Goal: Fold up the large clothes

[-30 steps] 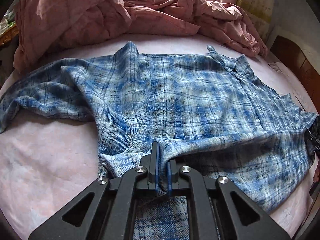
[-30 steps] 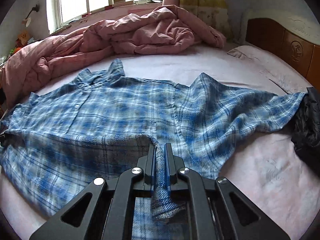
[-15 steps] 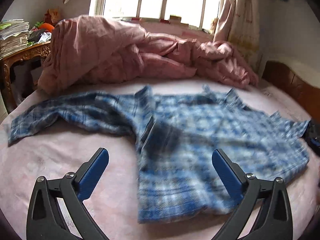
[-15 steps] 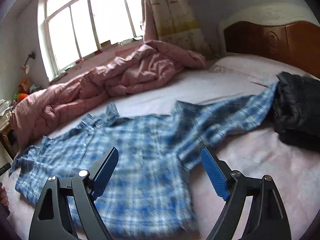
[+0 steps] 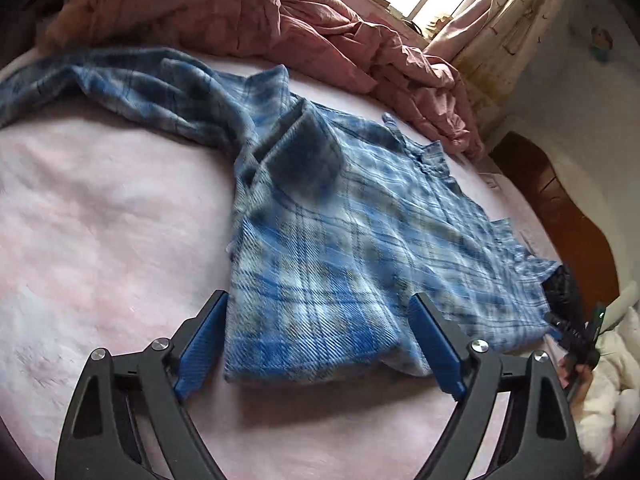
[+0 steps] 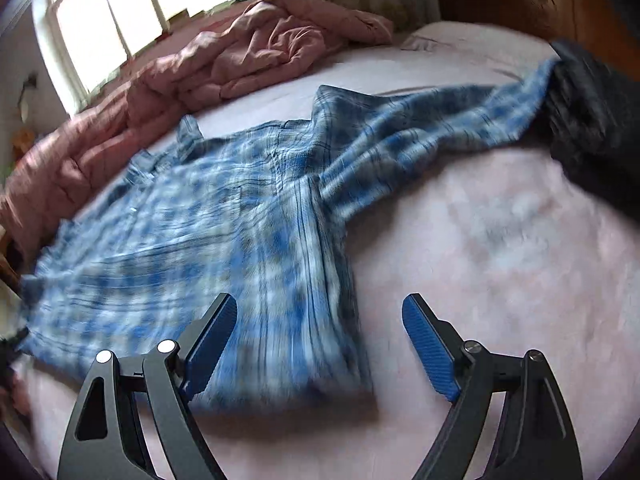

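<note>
- A blue-and-white plaid shirt [image 5: 332, 248] lies spread on a pale pink bed sheet [image 5: 100, 220], its lower part folded up over the body so the doubled hem edge faces the cameras.
- From the left wrist view, one long sleeve [image 5: 100, 84] stretches away toward the upper left, creased and partly shadowed; the collar [image 5: 430, 156] sits at the far right side of the garment.
- From the right wrist view, the other sleeve [image 6: 440, 120] reaches to the upper right, its cuff end touching a dark garment [image 6: 592, 120] heaped near the bed's edge; this view is motion-blurred.
- The left gripper [image 5: 320, 344] hangs just above the folded edge, jaws wide but closing, with the cloth's near edge between the blue pads [image 5: 204, 344] and no pad pressing it.
- The right gripper [image 6: 320, 344] has its fingers spread wide over the shirt's near corner, gripping nothing.
- A rumpled pink quilt [image 5: 280, 28] lies bunched beyond the shirt, below a bright window [image 6: 120, 12].
- A wooden headboard [image 6: 520, 0] stands at the bed's end.
</note>
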`<control>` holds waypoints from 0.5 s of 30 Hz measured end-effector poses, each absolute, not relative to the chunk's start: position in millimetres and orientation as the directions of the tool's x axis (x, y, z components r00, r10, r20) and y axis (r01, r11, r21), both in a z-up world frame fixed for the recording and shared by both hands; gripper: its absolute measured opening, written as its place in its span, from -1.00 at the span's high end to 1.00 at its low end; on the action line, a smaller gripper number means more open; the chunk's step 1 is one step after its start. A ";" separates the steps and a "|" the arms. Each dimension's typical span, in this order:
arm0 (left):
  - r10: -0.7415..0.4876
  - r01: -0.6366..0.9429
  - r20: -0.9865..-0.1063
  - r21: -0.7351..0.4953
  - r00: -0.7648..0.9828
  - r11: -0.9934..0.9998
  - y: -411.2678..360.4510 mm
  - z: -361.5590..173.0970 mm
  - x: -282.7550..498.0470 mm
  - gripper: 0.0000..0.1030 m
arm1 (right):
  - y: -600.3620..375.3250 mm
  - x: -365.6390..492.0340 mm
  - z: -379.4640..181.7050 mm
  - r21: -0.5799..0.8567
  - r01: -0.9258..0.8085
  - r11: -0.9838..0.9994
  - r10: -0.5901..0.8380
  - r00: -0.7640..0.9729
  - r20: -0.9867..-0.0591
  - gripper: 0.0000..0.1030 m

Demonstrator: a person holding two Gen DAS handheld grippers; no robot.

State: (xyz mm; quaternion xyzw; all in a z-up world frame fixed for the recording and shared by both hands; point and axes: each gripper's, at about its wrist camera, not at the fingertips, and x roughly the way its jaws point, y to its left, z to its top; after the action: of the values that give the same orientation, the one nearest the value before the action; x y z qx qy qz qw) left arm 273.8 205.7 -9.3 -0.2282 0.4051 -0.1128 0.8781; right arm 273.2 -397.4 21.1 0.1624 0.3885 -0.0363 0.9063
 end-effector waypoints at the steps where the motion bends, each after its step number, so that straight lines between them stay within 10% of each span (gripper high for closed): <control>1: -0.360 -0.008 -0.669 -0.480 0.650 0.877 205.2 -8.2 272.5 -0.68 | -400.4 263.3 19.2 0.261 0.225 0.939 0.027 0.707 -0.707 -0.68; 8: -0.300 -0.017 -0.602 -0.462 0.740 0.887 185.8 8.4 209.3 -0.63 | -409.6 196.6 18.2 0.481 0.080 0.873 0.236 0.793 -0.561 -0.68; 15: -0.399 0.089 -0.623 -0.468 0.672 0.879 132.5 8.3 196.1 -0.63 | -342.0 221.3 4.9 0.429 -0.022 0.903 0.329 0.678 -0.657 -0.68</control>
State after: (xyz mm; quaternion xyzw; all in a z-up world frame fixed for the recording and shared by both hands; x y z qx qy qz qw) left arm 196.1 132.5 8.3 -0.2037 0.3810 -0.1370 0.8914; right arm 221.3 -342.0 4.9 0.1973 0.3890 0.0983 0.8945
